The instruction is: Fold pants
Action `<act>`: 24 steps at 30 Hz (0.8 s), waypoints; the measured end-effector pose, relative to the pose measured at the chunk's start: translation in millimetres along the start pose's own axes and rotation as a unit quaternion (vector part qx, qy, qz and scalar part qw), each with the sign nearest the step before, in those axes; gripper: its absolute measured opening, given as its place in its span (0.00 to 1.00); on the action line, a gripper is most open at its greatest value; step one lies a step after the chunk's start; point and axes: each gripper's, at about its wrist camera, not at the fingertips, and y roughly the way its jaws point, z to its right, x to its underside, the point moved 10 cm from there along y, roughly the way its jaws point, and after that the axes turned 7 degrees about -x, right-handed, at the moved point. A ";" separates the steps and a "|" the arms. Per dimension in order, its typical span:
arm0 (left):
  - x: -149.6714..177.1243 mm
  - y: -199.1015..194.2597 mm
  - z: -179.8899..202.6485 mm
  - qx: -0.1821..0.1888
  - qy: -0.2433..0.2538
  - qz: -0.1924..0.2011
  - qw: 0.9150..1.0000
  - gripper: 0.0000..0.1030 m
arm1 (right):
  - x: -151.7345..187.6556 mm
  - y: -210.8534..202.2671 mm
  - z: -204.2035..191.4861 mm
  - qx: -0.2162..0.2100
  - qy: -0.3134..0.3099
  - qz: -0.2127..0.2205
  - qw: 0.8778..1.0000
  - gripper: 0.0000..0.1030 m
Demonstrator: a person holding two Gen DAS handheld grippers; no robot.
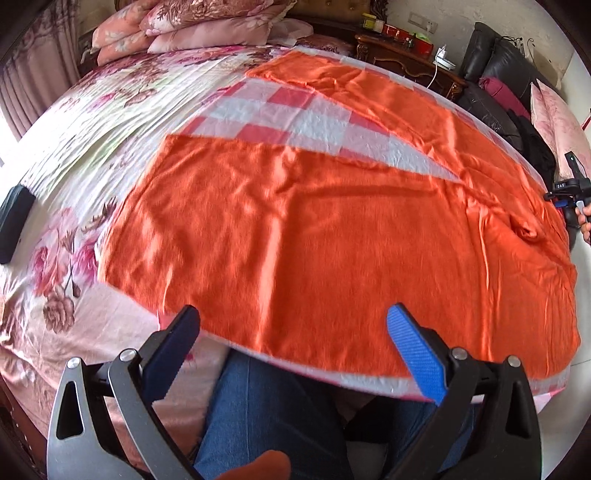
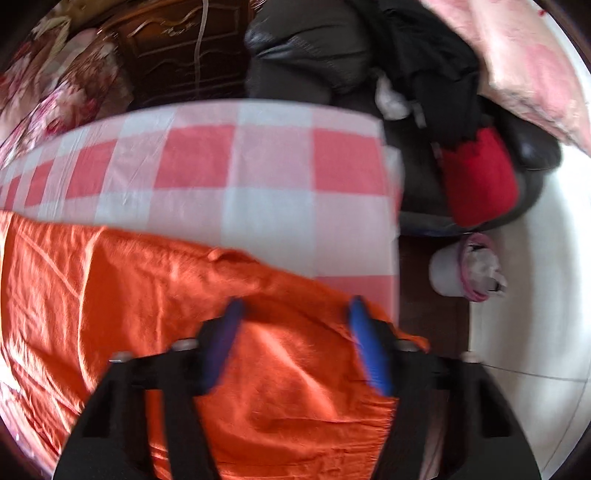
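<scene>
- The orange pants (image 1: 332,229) are lying spread flat on the red-and-white checked sheet (image 1: 295,122) over my floral bed cover (image 1: 92,122), legs splayed in a V toward the pillows (image 1: 192,26).
- My left gripper (image 1: 293,325) is hovering over the near edge of the pants with its jaws standing wide apart, nothing between them.
- My right gripper (image 2: 295,314) is pointing down over the waist end of the pants near the sheet's corner; its pads (image 2: 364,332) are apart with orange cloth between them, but blur is hiding whether they are pressing on it.
</scene>
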 end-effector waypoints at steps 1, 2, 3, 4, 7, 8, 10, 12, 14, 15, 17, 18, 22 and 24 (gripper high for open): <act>-6.0 0.5 2.2 0.000 0.002 0.003 1.000 0.98 | -0.9 -1.0 -4.3 -0.011 -0.008 0.006 1.000 0.35; -15.0 1.8 5.2 0.002 0.005 0.005 1.000 0.98 | -0.7 -2.5 -7.3 -0.011 -0.018 0.011 1.000 0.21; -25.0 2.9 8.9 0.008 0.006 0.007 1.000 0.98 | 0.1 -4.7 -7.8 -0.004 -0.025 0.014 1.000 0.15; -42.3 3.2 13.1 0.018 0.006 0.013 1.000 0.98 | 1.1 -10.5 -11.4 -0.010 -0.029 0.023 0.999 0.13; -88.2 4.2 18.8 0.035 -0.010 0.029 0.999 0.98 | 6.9 -39.1 -26.3 -0.024 -0.050 0.070 0.996 0.12; -105.3 5.7 19.6 0.047 -0.024 0.032 0.998 0.98 | 14.2 -55.1 -33.3 -0.034 -0.056 0.093 0.994 0.12; -143.6 11.9 21.3 0.074 -0.052 0.037 0.995 0.98 | 36.5 -88.7 -50.4 -0.060 -0.073 0.138 0.986 0.12; -175.2 21.2 26.9 0.102 -0.072 0.034 0.992 0.98 | 63.0 -117.0 -66.5 -0.086 -0.089 0.168 0.978 0.12; -212.2 39.7 37.7 0.160 -0.106 0.014 0.981 0.98 | 91.8 -141.3 -82.2 -0.109 -0.100 0.189 0.971 0.12; -223.9 47.3 40.4 0.179 -0.118 0.004 0.977 0.95 | 106.9 -152.9 -88.7 -0.119 -0.106 0.199 0.967 0.11; -256.7 72.1 48.1 0.219 -0.156 -0.018 0.963 0.87 | 137.4 -172.7 -100.4 -0.141 -0.117 0.215 0.959 0.11; -271.6 83.3 53.9 0.237 -0.168 -0.026 0.956 0.86 | 151.2 -180.9 -104.1 -0.154 -0.120 0.221 0.956 0.11; -305.3 122.5 78.7 0.274 -0.187 -0.059 0.942 0.82 | 196.7 -207.4 -111.5 -0.206 -0.110 0.237 0.943 0.11; -314.0 147.2 91.2 0.277 -0.197 -0.085 0.937 0.72 | 211.1 -212.9 -112.9 -0.220 -0.110 0.238 0.940 0.11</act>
